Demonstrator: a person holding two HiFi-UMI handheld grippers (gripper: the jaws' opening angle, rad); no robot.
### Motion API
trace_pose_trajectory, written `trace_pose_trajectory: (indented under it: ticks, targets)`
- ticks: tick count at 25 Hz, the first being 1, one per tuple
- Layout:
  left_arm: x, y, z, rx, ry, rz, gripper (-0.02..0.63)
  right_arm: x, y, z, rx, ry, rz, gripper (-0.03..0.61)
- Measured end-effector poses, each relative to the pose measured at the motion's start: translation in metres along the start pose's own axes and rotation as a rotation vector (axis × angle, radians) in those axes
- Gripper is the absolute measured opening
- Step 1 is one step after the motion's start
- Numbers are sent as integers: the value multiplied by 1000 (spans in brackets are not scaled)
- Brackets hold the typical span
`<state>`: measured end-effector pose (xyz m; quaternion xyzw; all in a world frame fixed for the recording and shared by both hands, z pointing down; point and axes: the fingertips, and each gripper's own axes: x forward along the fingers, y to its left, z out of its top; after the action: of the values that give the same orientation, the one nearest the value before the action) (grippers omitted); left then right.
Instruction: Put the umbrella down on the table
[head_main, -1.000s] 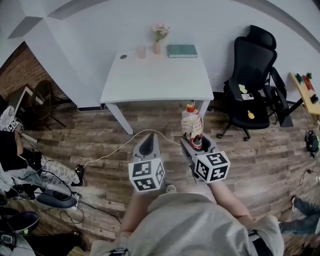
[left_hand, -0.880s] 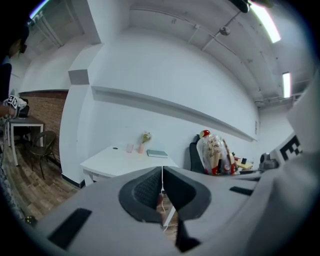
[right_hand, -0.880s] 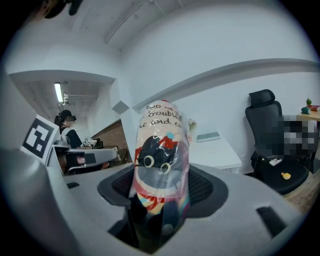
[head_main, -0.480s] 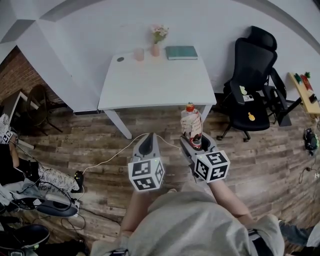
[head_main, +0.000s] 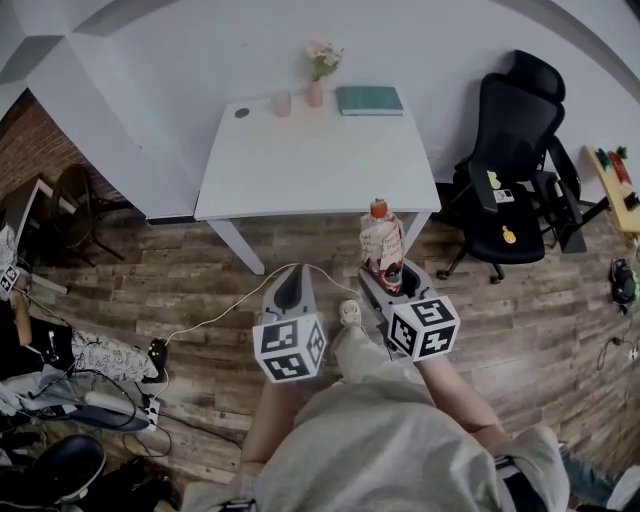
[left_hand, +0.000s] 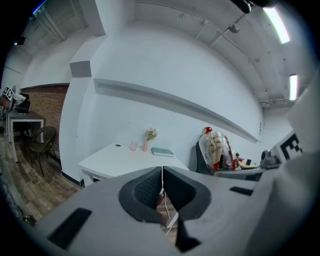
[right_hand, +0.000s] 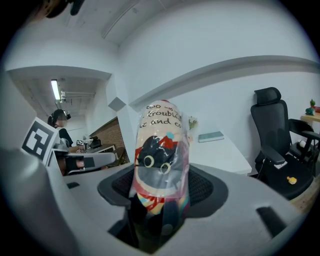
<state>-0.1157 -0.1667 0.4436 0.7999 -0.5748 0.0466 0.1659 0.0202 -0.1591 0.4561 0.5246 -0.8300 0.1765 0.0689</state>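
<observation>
A folded umbrella (head_main: 382, 240) in a clear printed sleeve with a red tip stands upright between the jaws of my right gripper (head_main: 392, 280), which is shut on it. In the right gripper view the umbrella (right_hand: 160, 170) fills the centre, showing a cartoon face and lettering. My left gripper (head_main: 293, 292) hangs beside it to the left, jaws pressed together with nothing between them; its own view shows the left gripper (left_hand: 162, 187) closed. The white table (head_main: 315, 165) stands ahead against the wall, its near edge still beyond both grippers.
At the table's far edge stand a pink cup (head_main: 281, 103), a vase of flowers (head_main: 318, 75) and a green book (head_main: 369, 100). A black office chair (head_main: 515, 170) is to the right. A white cable (head_main: 215, 312) crosses the wooden floor. Cables and shoes clutter the left.
The table has drawn slightly nearer and lower in the head view as the person steps forward; a foot now shows between the grippers. Both grippers hold the same pose.
</observation>
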Motion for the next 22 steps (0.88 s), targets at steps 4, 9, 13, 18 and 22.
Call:
trace_pose_trajectory:
  ticks: [4,9,13,18,22]
  targets:
    - [22,9,2,3,4,13,9,24,-10,8,-2,-6,13,270]
    - [59,19,15,-1,3,30,9,61,-31,25,-6,-4,26,270]
    - [90,30,29,-6,2,50,9,94,-47,40,-6,3,38,270]
    - [131,39,45,-13,6,65,9,133,-69,57,-5,22,54,270]
    - [162,45,53,-14,12,76,9,164,-86,66,-8,34,60,270]
